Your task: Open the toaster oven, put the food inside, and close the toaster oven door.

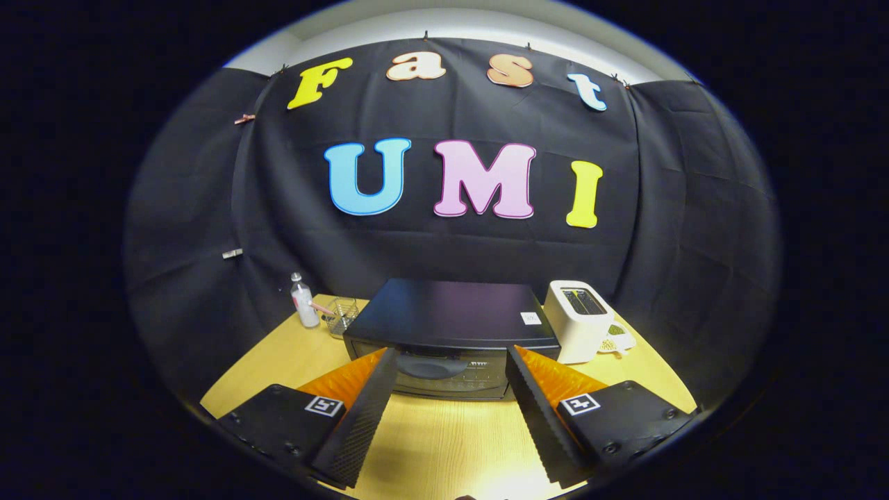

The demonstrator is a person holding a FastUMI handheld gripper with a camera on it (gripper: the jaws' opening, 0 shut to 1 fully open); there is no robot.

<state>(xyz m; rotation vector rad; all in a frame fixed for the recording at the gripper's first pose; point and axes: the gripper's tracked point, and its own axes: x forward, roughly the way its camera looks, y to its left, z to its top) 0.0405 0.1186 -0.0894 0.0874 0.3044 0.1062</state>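
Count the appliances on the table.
2: the black toaster oven, door shut, just beyond the open tool, and a white toaster beside it. Others may hide behind them.

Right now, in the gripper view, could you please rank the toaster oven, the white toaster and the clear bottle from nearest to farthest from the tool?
The tool is open.
1. Toaster oven, just ahead of the fingers.
2. White toaster, beside the oven's right.
3. Clear bottle, far back, left, by the wire basket.

Pretty dim booth overall, light comes from above and pools warm on the desk [444, 437]. Faint purple sheen on the toaster oven [451, 316] top. Sharp in the middle, heavy fisheye bending and darkening toward the edges.
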